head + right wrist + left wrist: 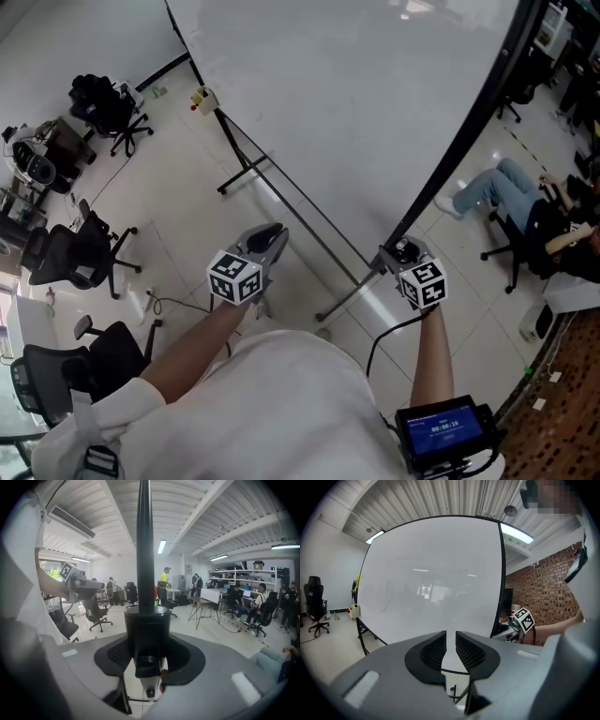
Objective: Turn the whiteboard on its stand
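Observation:
The big whiteboard (347,103) leans on its black stand (281,187), with a black side edge (469,131) running down to a round black knob (404,249). My right gripper (405,251) is shut on that knob (146,630), and the black post (144,545) rises straight up from between its jaws. My left gripper (267,239) hangs in the air in front of the board's lower edge, touching nothing. Its jaws stand almost together with nothing between them, and the white board face (436,583) fills the view beyond the left gripper (450,641).
Black office chairs (80,253) stand at the left, another (108,108) farther back. A seated person (525,202) is at the right, close to the board's edge. A small white box (202,98) hangs on the stand's far end. A brick wall (543,588) lies to the right.

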A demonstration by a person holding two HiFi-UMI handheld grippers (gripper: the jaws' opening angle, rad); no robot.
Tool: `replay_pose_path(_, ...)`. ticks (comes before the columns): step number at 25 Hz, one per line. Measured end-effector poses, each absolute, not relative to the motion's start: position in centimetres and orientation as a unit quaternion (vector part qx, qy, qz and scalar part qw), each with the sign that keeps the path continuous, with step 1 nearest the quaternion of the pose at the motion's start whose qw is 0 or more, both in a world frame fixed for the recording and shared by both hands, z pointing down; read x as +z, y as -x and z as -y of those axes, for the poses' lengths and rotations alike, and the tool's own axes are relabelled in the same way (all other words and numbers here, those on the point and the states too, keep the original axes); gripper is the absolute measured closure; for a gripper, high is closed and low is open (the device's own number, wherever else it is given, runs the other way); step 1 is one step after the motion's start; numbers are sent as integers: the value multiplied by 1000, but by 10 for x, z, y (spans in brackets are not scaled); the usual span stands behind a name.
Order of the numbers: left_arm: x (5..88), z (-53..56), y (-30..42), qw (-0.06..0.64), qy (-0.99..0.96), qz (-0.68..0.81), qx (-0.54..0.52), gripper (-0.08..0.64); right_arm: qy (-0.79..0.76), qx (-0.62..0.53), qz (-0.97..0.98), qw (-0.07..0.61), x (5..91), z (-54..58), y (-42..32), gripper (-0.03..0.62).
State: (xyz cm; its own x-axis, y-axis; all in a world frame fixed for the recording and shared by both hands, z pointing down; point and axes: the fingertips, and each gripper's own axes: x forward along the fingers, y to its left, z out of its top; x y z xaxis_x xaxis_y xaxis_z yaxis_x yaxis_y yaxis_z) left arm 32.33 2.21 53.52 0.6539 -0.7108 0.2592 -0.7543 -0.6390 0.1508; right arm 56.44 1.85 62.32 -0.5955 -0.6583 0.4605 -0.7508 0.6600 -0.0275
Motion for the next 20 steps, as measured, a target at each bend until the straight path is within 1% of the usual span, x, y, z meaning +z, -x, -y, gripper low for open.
replay_pose_path(20,539,-24,-340,128,-911,383,85,494,-409,119,879,215,625,-51,-630,407)
